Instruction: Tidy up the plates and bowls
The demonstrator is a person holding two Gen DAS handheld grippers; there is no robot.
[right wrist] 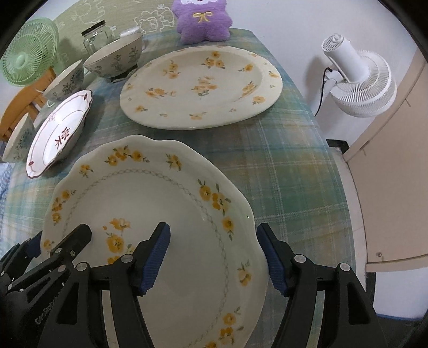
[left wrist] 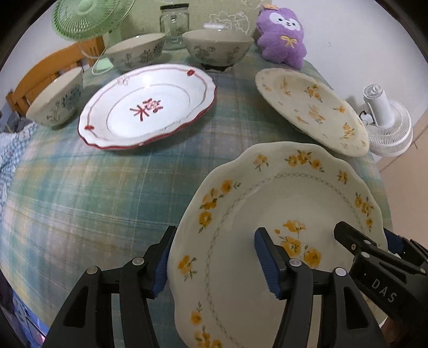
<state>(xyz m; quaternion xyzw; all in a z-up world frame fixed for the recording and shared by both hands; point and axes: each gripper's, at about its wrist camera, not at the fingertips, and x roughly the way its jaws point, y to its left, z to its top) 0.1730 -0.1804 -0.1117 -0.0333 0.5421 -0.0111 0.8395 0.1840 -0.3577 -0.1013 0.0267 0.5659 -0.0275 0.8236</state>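
Observation:
A cream scalloped plate [left wrist: 281, 192] [right wrist: 149, 192] with yellow flowers lies on the plaid tablecloth at the near side. My left gripper [left wrist: 215, 263] straddles its left rim, one pad outside the edge and one over the plate's inside. My right gripper [right wrist: 215, 259] straddles the right rim the same way. Both stand open, and the pads do not press on the rim. Behind lie a round floral plate [left wrist: 310, 107] [right wrist: 200, 85] and a red-trimmed white plate [left wrist: 149, 107] [right wrist: 58, 136]. Three floral bowls [left wrist: 56, 104] [left wrist: 136, 50] [left wrist: 219, 45] stand at the back left.
A purple plush toy [left wrist: 281, 34], a glass jar [left wrist: 174, 24] and a green fan [left wrist: 88, 16] stand along the back. A white fan [right wrist: 358, 80] and a beige cabinet door [right wrist: 396, 160] are beyond the table's right edge. A wooden chair [left wrist: 45, 72] is at the left.

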